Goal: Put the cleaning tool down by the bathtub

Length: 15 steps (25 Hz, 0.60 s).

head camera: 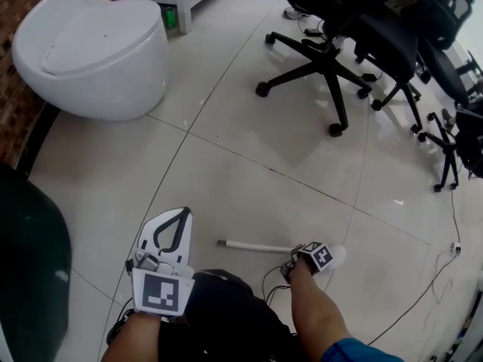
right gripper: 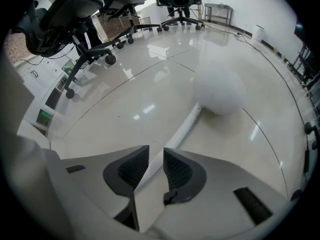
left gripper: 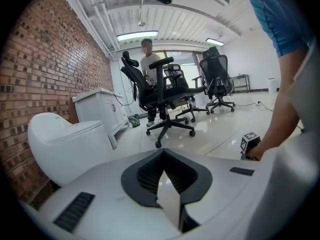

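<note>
The cleaning tool lies flat on the tiled floor, a white handle (head camera: 253, 245) with a fluffy white head (head camera: 339, 255). My right gripper (head camera: 315, 256) is low over it, near the head end. In the right gripper view the handle (right gripper: 184, 126) runs between the open jaws of the right gripper (right gripper: 156, 155) toward the head (right gripper: 220, 90); the pads stand slightly apart around it. My left gripper (head camera: 179, 216) hovers to the left, shut and empty; its own view shows the left gripper (left gripper: 164, 153) with jaws meeting. The white rounded bathtub (head camera: 90, 51) stands at the far left.
Black office chairs (head camera: 332, 51) crowd the far right, with cables (head camera: 434, 274) on the floor near them. A dark green object (head camera: 30, 270) sits at the left edge. A white cabinet (left gripper: 97, 109) stands by the brick wall (left gripper: 60, 74). A person (left gripper: 148, 59) stands behind the chairs.
</note>
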Available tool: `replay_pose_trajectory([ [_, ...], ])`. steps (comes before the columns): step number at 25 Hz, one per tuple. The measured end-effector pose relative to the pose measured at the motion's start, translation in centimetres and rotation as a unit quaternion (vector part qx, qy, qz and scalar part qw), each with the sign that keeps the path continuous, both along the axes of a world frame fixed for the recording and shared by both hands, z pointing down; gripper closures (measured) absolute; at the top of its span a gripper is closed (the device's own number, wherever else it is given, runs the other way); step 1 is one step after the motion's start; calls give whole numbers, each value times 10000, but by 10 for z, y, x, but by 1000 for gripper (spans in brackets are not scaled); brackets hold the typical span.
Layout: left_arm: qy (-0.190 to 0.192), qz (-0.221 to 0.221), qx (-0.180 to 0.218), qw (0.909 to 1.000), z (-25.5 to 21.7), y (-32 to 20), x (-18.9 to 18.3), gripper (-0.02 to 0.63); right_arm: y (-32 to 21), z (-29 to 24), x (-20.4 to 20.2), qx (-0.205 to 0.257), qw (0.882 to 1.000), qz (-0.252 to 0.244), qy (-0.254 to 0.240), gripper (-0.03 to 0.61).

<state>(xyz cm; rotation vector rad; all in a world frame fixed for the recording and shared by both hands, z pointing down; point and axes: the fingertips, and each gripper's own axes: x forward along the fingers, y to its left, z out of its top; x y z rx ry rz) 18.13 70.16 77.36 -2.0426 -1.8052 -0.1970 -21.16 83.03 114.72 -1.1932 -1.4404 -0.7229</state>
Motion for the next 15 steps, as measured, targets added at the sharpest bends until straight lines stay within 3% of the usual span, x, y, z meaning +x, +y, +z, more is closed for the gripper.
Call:
replay_pose_trajectory([
  [9,114,134,265,9995,12,-9,-4,617,-2,12,9,130,9998,117,-102,460],
  [15,92,142,298,9994,14,-10,-5,617,-5,16,7,594,9973,337,-252,460],
])
